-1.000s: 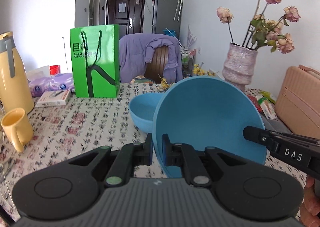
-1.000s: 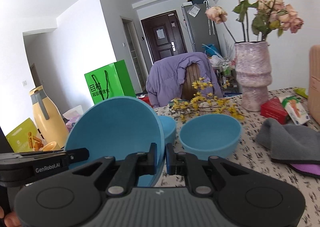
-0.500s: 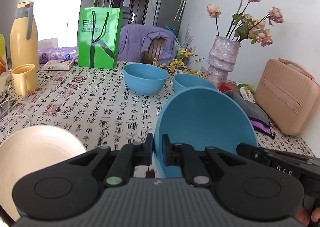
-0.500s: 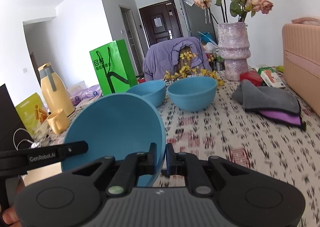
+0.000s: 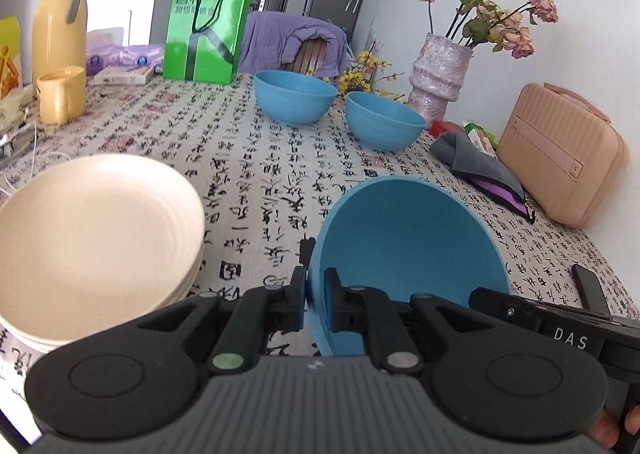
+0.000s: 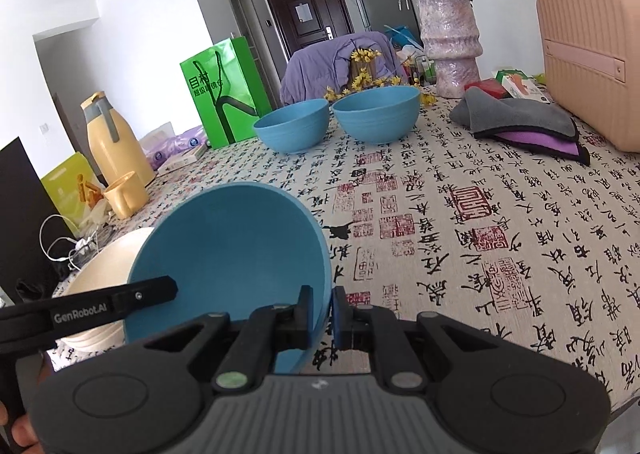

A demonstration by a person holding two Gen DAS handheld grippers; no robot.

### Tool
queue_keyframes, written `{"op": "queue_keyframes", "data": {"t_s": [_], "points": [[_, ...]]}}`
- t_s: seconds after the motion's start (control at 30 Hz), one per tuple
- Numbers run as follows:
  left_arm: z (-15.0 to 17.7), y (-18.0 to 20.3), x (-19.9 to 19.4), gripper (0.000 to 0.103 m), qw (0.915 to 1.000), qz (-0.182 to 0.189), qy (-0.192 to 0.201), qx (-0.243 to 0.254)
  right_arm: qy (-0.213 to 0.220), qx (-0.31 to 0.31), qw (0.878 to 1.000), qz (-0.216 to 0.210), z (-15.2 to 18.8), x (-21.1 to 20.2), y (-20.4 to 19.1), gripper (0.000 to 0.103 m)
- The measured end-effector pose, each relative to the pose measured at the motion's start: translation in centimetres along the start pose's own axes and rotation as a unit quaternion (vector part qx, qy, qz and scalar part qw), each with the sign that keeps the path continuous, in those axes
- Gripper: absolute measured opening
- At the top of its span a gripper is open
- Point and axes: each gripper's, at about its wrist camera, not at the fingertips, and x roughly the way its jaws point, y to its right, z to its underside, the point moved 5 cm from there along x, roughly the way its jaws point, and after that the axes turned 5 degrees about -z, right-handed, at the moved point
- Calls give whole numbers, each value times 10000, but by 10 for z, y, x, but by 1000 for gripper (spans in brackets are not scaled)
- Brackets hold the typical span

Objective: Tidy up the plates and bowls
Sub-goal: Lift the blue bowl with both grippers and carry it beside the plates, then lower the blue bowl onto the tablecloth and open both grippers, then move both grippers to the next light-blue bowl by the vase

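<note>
My left gripper [image 5: 315,304] is shut on the left rim of a blue bowl [image 5: 408,258]. My right gripper [image 6: 321,314] is shut on the right rim of the same bowl [image 6: 228,254]. The bowl hangs between them, low over the near part of the table. A stack of cream plates [image 5: 92,230] lies just left of it and shows in the right wrist view [image 6: 108,274] behind the bowl. Two more blue bowls [image 5: 295,95] [image 5: 384,119] stand side by side at the far end, also seen in the right wrist view [image 6: 292,129] [image 6: 376,113].
A pink case [image 5: 560,151] and folded cloths [image 5: 476,165] lie at the right. A flower vase [image 5: 438,79], green bag [image 5: 206,25], yellow jug [image 5: 60,25] and yellow mug [image 5: 60,97] stand at the back and left. A black phone [image 5: 590,288] lies near the right edge.
Both grippers have pulled the held blue bowl back from the two far bowls and lowered it toward the near table, beside the plate stack.
</note>
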Motion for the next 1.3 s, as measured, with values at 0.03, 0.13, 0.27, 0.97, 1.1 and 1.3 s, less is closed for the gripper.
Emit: {"op": "queue_keyframes", "data": {"t_s": [0.03,0.13,0.27,0.97,1.1,1.3], "points": [[1,-1,2,9,10000,32,-20,-38,-23,15,10000,10,0,2,0,11],[0,-4,6,11,9999,65,-42,-104,-43,29,10000,6,-1,5,0,13],[-2,-8,15,13,9996,112,-118,-227,-113,-69,9999,-30,-6,12,-1,17],[-5,-14,-33,93,9916,86,1139,602,445,-1006,9939,9,-18,-1,-22,80],[8,-30,-55,100,9885,-190,1339,673,745,-1331,9883,91,-8,-20,-30,93],[24,-48,-79,103,9851,-328,1543,680,819,-1434,9862,81,12,-41,-38,94]]}}
